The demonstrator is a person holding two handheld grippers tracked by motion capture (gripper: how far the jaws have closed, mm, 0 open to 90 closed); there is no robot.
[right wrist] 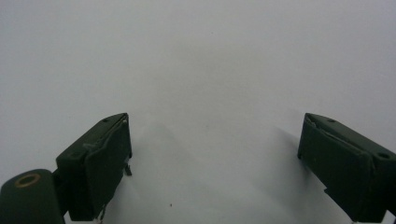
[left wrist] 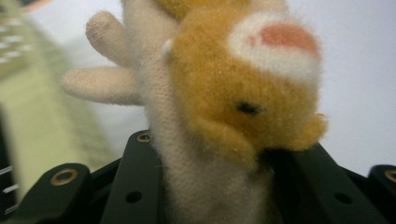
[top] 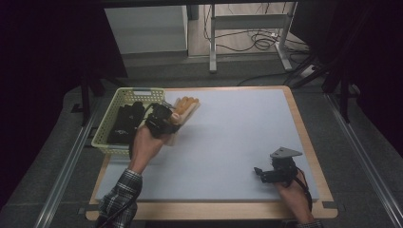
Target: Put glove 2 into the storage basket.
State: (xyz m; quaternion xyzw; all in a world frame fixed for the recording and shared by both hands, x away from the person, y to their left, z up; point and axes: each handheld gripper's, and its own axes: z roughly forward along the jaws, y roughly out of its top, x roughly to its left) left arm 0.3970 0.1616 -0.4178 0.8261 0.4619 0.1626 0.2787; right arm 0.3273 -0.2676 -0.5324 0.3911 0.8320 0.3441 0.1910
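showing tan and cream fur, a white patch with a pink spot and a small dark eye, the plush toy (left wrist: 243,98) is clamped in the left tool (left wrist: 210,182), its body pinched between the black jaws; two cream limbs stick out at its side; its lower end is cut off; in the high view it hangs above the tabletop (top: 228,142), just beside the basket (top: 124,97); the right tool (right wrist: 215,163) rests with jaws apart, holding nothing.

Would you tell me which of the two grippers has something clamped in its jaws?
The left gripper, beside the basket, grips a plush toy; the right gripper stands open.
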